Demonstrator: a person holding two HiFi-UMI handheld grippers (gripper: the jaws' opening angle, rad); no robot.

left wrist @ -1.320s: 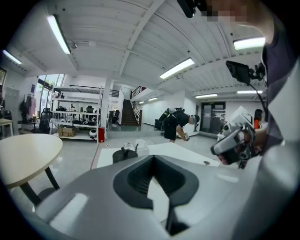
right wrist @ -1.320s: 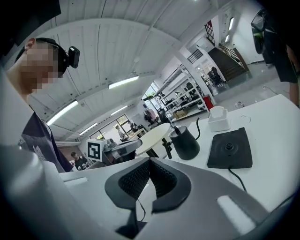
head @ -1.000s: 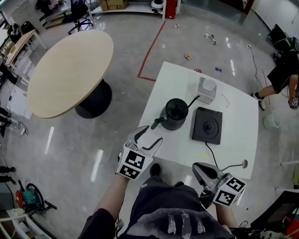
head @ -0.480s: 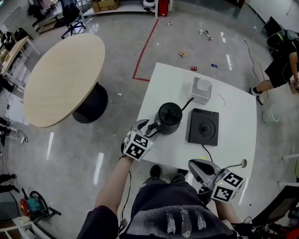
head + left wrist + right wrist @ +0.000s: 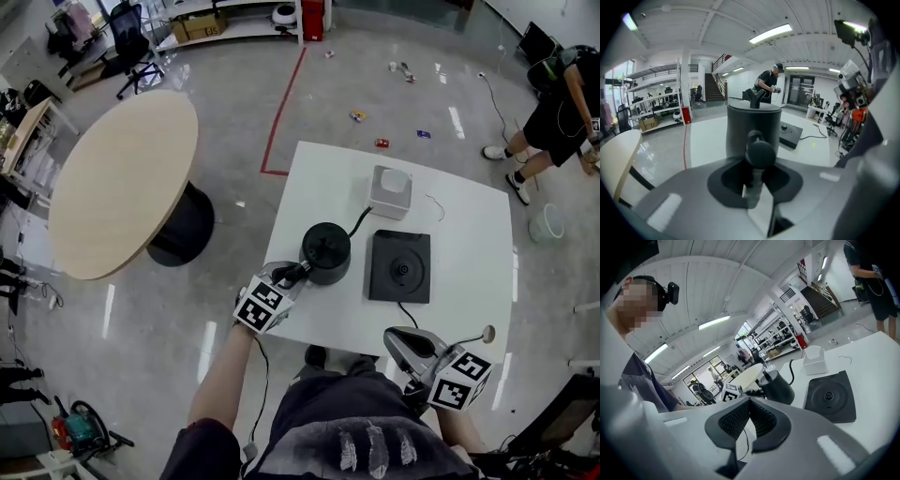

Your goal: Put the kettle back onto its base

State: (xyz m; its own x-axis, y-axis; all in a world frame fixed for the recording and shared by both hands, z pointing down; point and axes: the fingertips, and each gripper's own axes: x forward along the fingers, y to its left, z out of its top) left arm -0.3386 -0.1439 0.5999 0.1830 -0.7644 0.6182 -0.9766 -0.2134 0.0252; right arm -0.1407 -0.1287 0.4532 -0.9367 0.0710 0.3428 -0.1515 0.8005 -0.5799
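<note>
- Risk: on the white table (image 5: 469, 309), the base (image 5: 400, 267) may get a crooked landing, with the kettle (image 5: 325, 251) swinging from a grip at its handle (image 5: 759, 152) end.
- One table, one base, one kettle, standing just beside it.
- Two grippers: left gripper (image 5: 288, 276), jaws just been closing, clamps the handle; right gripper (image 5: 401, 339) pinched together, empty.

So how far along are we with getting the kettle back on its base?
Done: nothing placed yet. The kettle stands on the table beside the empty base. In hand: the left tool has just been closing its jaws on the kettle handle, which sits between them. Left: lift, carry across, set down on the base. The right tool holds nothing.
</note>
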